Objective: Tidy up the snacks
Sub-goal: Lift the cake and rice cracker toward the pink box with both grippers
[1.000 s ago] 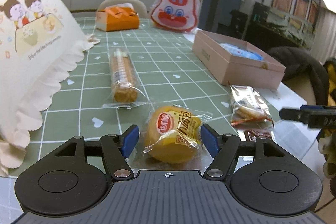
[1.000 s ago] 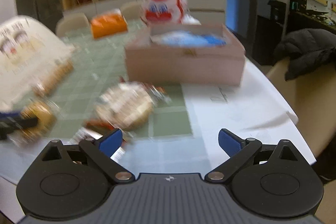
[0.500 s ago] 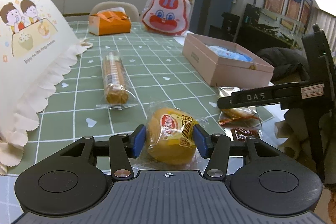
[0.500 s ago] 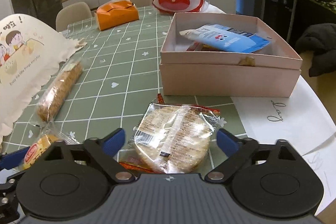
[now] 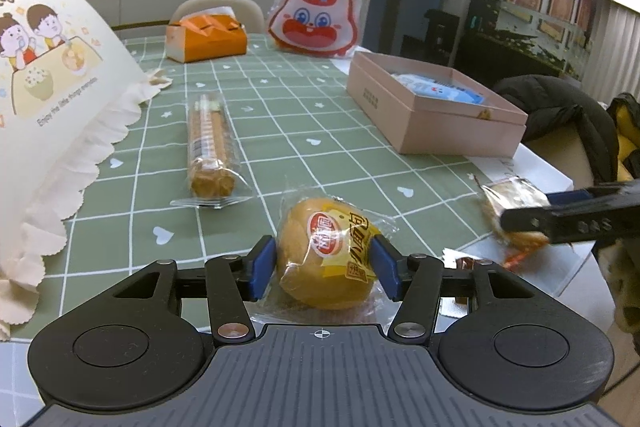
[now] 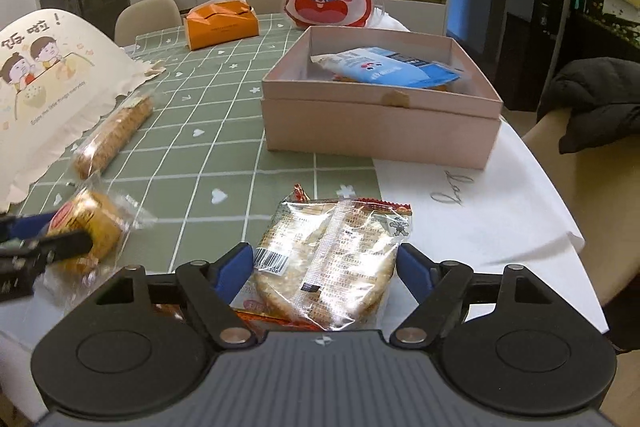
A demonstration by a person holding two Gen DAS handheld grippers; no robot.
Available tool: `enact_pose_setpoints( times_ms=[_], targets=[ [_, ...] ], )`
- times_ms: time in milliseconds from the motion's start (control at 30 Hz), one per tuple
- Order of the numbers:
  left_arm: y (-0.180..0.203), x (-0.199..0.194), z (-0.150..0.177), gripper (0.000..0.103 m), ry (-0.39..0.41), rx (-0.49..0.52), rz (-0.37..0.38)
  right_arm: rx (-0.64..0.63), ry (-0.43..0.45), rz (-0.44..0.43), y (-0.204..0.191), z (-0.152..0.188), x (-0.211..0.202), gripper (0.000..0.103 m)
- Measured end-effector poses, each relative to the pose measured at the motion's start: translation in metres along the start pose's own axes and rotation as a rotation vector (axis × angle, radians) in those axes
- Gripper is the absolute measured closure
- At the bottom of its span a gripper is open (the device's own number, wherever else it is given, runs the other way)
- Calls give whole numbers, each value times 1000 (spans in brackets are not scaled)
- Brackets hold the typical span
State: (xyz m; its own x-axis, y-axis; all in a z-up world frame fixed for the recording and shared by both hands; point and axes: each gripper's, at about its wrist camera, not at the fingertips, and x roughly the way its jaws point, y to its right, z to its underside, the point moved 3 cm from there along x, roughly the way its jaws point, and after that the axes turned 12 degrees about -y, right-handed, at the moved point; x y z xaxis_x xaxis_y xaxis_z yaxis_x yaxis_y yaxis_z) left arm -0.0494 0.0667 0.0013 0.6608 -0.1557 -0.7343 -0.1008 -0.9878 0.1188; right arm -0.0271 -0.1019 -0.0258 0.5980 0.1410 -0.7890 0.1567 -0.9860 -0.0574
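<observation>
My left gripper is shut on a yellow wrapped bun, which also shows in the right wrist view. My right gripper has its pads against both sides of a clear-wrapped rice cracker pack, seen in the left wrist view too. A pink open box holds a blue snack packet; the box also shows in the left wrist view. A long biscuit pack lies on the green checked tablecloth.
A white cartoon-printed bag stands at the left. An orange tissue box and a red-and-white rabbit bag stand at the far side. A small brown wrapper lies near the front edge. A dark coat lies on a chair at the right.
The left gripper closed on the bun and lifted it slightly. The right gripper moved forward and closed around the cracker pack.
</observation>
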Motion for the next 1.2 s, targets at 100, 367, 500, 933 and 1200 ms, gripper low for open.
enact_pose_setpoints(
  times_ms=[100,367,500,933,1200],
  targets=[
    [3,-1,0,45,3,13,-8,-9,15,-2,3,6,-9,32],
    [25,-3,3,47,8,80,18,-24,41,-37,18,14,-28,53],
    [31,1,2,47,1,74,32,34,43,-44,22,20,-22,16],
    [38,0,4,48,3,57,52,-21,29,-8,-7,19,8,18],
    [57,-46,-73,48,187,95,212,-13,188,-70,31,-19,-61,24]
  ],
)
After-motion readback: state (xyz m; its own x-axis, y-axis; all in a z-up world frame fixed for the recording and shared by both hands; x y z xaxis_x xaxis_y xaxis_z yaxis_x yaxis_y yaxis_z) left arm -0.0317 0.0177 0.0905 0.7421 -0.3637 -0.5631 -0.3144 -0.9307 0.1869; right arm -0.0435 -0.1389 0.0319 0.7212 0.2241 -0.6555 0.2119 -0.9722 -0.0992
